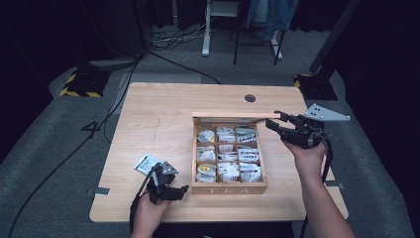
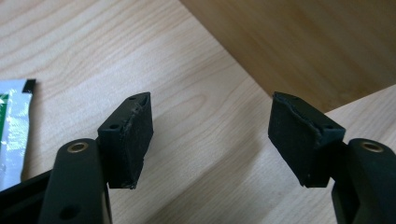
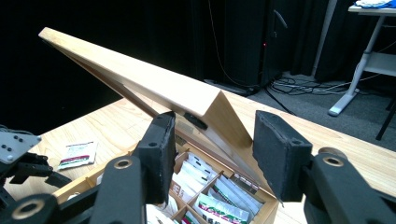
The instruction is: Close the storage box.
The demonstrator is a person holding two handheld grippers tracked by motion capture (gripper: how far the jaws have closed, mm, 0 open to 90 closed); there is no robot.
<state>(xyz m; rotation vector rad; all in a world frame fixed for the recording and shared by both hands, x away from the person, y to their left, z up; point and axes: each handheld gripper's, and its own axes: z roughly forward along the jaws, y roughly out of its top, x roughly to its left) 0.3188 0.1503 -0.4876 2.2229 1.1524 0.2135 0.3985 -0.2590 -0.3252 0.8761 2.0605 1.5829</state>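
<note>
Right gripper (image 1: pixel 275 121) at raised lid (image 1: pixel 235 115) corner.

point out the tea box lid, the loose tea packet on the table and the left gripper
tea box lid (image 3: pixel 140 77), right gripper view, its raised front edge
loose tea packet (image 1: pixel 146 164), high view, its middle
left gripper (image 2: pixel 210 140), left gripper view, midway between its open jaws

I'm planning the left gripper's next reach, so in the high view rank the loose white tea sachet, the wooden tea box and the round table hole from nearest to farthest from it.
From the left gripper:
1. Wooden tea box, just right of the jaws.
2. Loose white tea sachet, on the table behind the gripper, slightly left.
3. Round table hole, near the far edge, beyond the box.
</note>
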